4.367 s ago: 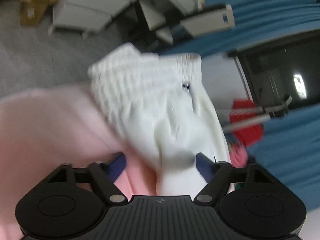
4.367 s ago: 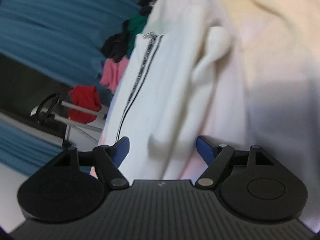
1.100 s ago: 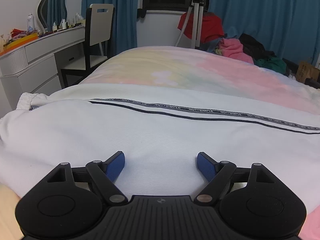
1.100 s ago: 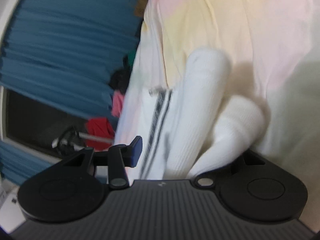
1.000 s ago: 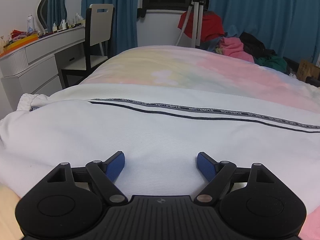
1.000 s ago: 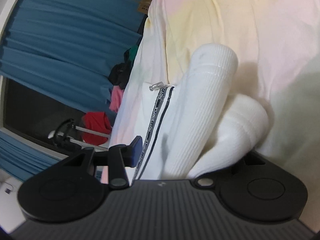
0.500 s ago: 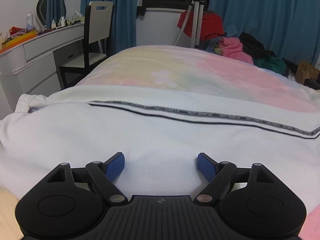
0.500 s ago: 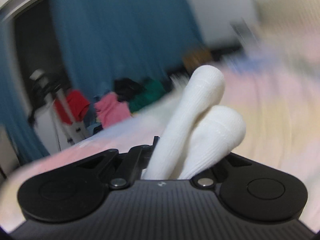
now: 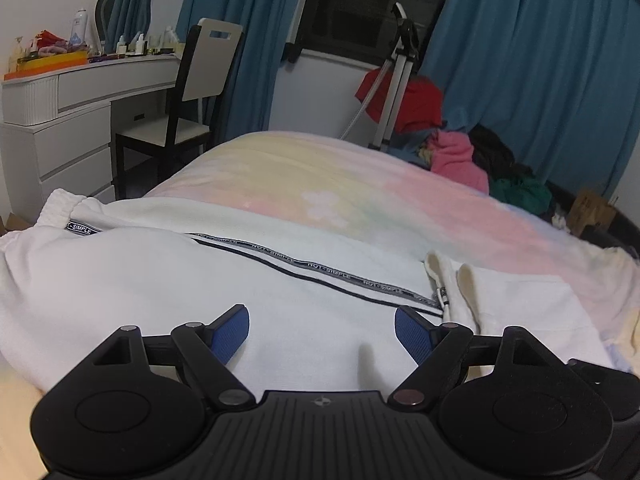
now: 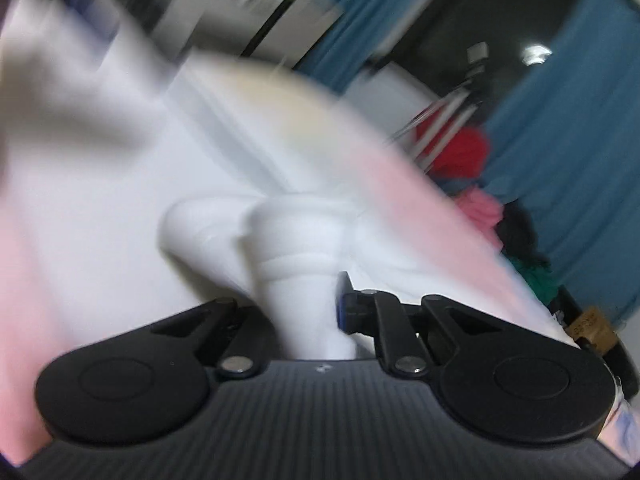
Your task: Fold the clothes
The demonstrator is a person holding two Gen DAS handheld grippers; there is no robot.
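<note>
White track pants (image 9: 168,280) with a black-and-grey side stripe lie across the pastel bed (image 9: 360,192), waistband at the left. Their leg end is folded back over them at the right (image 9: 520,300). My left gripper (image 9: 322,330) is open and empty, low over the middle of the pants. My right gripper (image 10: 298,300) is shut on the ribbed white cuffs (image 10: 296,248) of the pants and holds them over the garment. The right wrist view is heavily blurred.
A white dresser (image 9: 60,120) and a chair (image 9: 200,92) stand at the left. Beyond the bed are a tripod (image 9: 396,72), a pile of red, pink and dark clothes (image 9: 456,156), blue curtains (image 9: 540,60) and a cardboard box (image 9: 590,212).
My right gripper has closed on the cuffs and swung them over the pants toward the waistband side. The right part of the pants now lies folded back. My left gripper has barely moved.
</note>
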